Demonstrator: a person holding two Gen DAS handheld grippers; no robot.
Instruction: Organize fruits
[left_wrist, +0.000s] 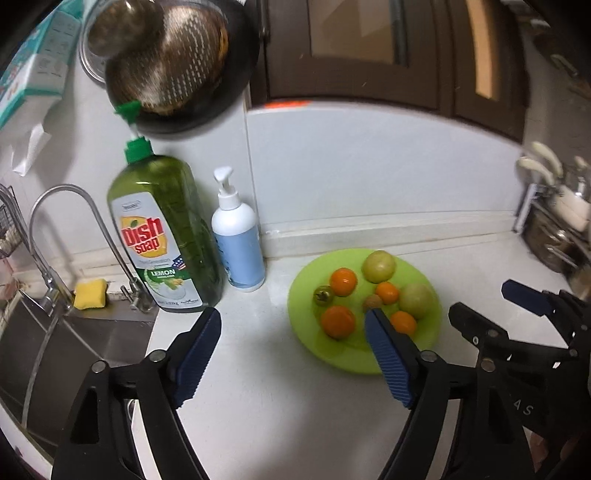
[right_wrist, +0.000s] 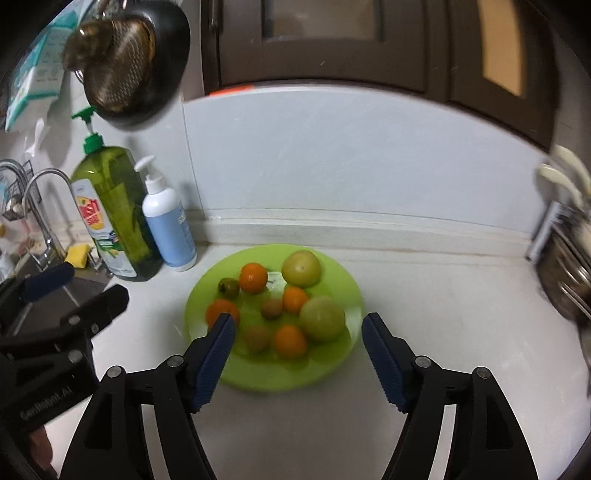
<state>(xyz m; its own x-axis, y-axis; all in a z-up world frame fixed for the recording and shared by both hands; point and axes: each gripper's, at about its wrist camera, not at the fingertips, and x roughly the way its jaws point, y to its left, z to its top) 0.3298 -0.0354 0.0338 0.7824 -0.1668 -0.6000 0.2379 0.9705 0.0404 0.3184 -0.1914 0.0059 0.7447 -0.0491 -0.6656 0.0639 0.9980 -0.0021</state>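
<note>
Sink end, far left: tap, yellow sponge (left_wrist: 89, 293), green dish soap bottle (left_wrist: 162, 236), white pump bottle (left_wrist: 238, 236), all standing on the worktop (left_wrist: 258, 387) beside the wall.

Left tongs (left_wrist: 295, 354): fingers spread apart, nothing between them, hanging over bare worktop just left of the plate.

Centre: green plate (right_wrist: 273, 376) flat on the worktop. All visible fruit lies on it: four oranges (right_wrist: 253, 277), two pale green round fruits (right_wrist: 322, 318), two small brown ones (right_wrist: 272, 308), one small dark green one (right_wrist: 228, 287). They are loosely scattered, kinds intermixed. No fruit seen off the plate.

Right tongs (right_wrist: 299, 332): fingers apart, empty, aimed at the plate's near edge.

Judgement: this fits fruit already gathered onto the plate, or fruit waiting to be sorted elsewhere; the views do not settle which.
</note>
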